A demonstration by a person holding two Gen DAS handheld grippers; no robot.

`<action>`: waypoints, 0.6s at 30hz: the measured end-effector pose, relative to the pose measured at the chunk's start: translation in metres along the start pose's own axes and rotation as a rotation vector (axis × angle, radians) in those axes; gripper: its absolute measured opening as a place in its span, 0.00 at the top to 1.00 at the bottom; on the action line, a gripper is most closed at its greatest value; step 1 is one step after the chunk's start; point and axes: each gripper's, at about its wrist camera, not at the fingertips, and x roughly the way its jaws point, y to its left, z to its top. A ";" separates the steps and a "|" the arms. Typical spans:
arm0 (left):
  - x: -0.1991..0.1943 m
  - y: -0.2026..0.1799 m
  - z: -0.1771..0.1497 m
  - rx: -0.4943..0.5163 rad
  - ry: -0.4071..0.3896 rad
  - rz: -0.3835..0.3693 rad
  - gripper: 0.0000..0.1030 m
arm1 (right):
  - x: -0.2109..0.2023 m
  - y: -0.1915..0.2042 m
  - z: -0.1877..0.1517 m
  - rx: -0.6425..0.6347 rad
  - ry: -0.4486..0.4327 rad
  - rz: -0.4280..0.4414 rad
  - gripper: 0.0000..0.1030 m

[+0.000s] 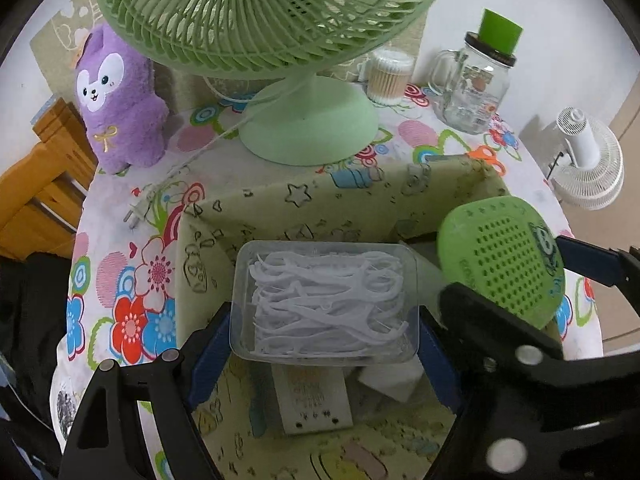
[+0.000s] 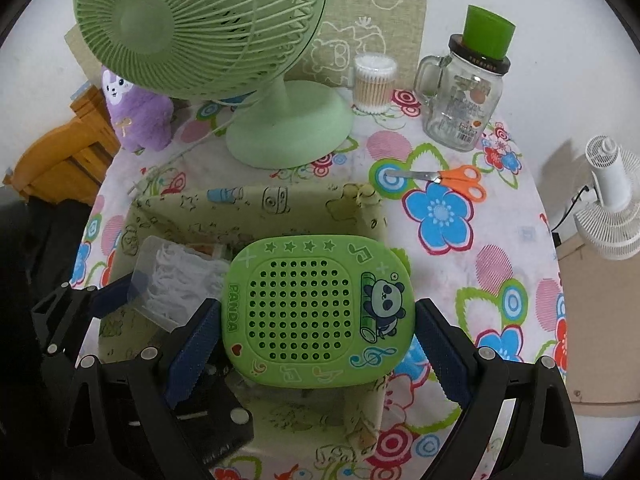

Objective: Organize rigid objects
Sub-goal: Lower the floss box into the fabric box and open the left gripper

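A purple plush toy (image 1: 120, 100) is seen at the far left of the flowered tabletop (image 2: 500, 248), with a green desk fan (image 1: 280, 40) beside it. Over the open fabric storage box (image 1: 320, 204), a clear box of floss picks (image 1: 324, 304) is pinched between the pads of the left tongs (image 1: 324, 340). To its right, a green panda speaker (image 2: 316, 316) is gripped by the right tongs (image 2: 316, 344) above the box's right side, while orange scissors (image 2: 452, 178) and a glass jar (image 2: 464, 100) are left farther right.

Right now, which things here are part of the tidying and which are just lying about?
Part of the job:
- box of floss picks, held in left tool
- green panda case, held in right tool
- fabric bin

Lying about:
- green fan
- purple plush
- glass jar
- scissors
- cotton swabs
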 end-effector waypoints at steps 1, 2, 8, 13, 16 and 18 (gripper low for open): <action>0.001 0.000 0.001 0.000 0.000 -0.005 0.16 | 0.001 -0.001 0.002 0.001 0.000 0.000 0.07; 0.001 0.001 0.002 -0.002 -0.005 -0.009 0.16 | 0.001 -0.001 0.003 0.002 0.000 0.000 0.07; -0.005 -0.004 -0.001 0.028 -0.019 0.002 0.04 | 0.003 -0.001 0.006 -0.001 -0.003 0.003 0.07; -0.014 -0.003 -0.004 0.043 -0.020 0.035 0.02 | 0.003 0.004 0.005 -0.007 -0.004 0.016 0.07; -0.018 -0.003 -0.007 0.055 -0.012 0.031 0.02 | 0.001 0.009 0.004 -0.016 -0.008 0.018 0.08; -0.022 -0.004 -0.010 0.069 -0.012 0.037 0.02 | 0.000 0.010 0.003 -0.017 -0.006 0.022 0.08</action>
